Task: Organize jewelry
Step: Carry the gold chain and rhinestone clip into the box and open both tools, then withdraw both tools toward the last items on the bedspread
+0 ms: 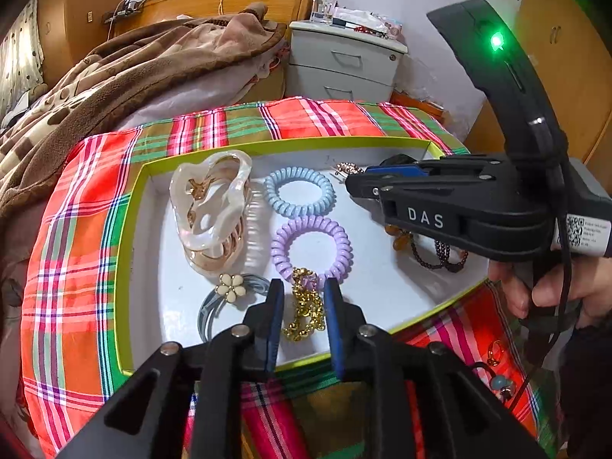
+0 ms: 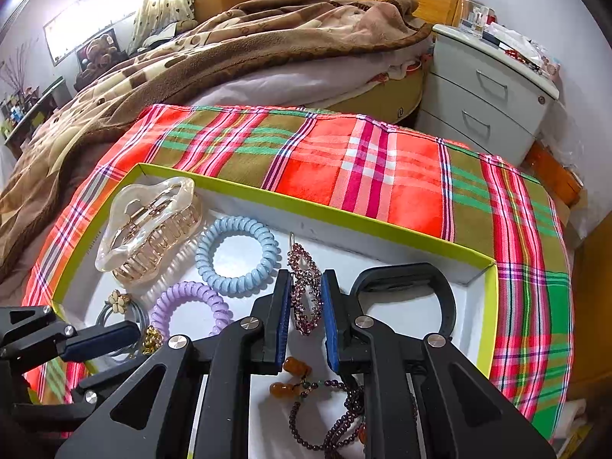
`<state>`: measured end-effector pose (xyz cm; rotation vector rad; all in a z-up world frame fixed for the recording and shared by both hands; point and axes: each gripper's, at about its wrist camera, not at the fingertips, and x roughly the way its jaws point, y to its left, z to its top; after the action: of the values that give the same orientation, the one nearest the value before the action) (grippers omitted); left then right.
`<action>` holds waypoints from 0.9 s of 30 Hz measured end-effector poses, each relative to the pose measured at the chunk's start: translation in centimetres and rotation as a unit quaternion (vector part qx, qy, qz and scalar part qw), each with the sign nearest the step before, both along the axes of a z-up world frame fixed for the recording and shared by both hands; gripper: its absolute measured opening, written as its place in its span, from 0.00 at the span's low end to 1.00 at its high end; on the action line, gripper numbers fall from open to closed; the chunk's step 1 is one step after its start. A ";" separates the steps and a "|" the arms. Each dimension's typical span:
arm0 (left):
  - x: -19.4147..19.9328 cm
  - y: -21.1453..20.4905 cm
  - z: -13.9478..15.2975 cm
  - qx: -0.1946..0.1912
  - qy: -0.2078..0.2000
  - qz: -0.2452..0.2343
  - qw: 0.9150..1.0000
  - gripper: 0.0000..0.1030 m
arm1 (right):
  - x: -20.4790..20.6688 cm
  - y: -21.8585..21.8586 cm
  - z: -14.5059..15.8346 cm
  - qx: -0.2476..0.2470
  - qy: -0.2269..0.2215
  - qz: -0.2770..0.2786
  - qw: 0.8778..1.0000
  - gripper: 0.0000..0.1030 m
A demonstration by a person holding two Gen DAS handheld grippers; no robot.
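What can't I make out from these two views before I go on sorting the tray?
- Dark bead bracelet: right wrist view, partly behind the right tool and cut by the bottom edge.
- Black band: right wrist view, its near part is hidden by the tool body.
- Gold chain: left wrist view, whether the left tool touches it is unclear.
- Ring on the cloth: left wrist view, small and dim.

Blue hair coil [image 1: 299, 192], lilac coil [image 1: 310, 249], plaid cloth [image 1: 69, 267]
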<state>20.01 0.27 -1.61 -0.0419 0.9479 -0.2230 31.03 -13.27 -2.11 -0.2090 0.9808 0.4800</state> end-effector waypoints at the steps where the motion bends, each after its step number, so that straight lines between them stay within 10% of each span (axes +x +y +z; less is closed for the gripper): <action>1: -0.1 0.0 0.1 -0.002 -0.001 -0.001 1.000 0.22 | -0.1 -0.1 0.2 0.003 -0.002 -0.001 1.000 0.19; 27: -6.1 -1.5 3.0 -0.030 -0.023 -0.037 0.999 0.34 | -10.9 -8.2 3.9 0.079 -0.036 -0.057 0.995 0.29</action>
<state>13.92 -1.25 1.42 -0.0564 0.8975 -0.3193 20.08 -21.43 1.75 -0.0281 0.8739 0.4410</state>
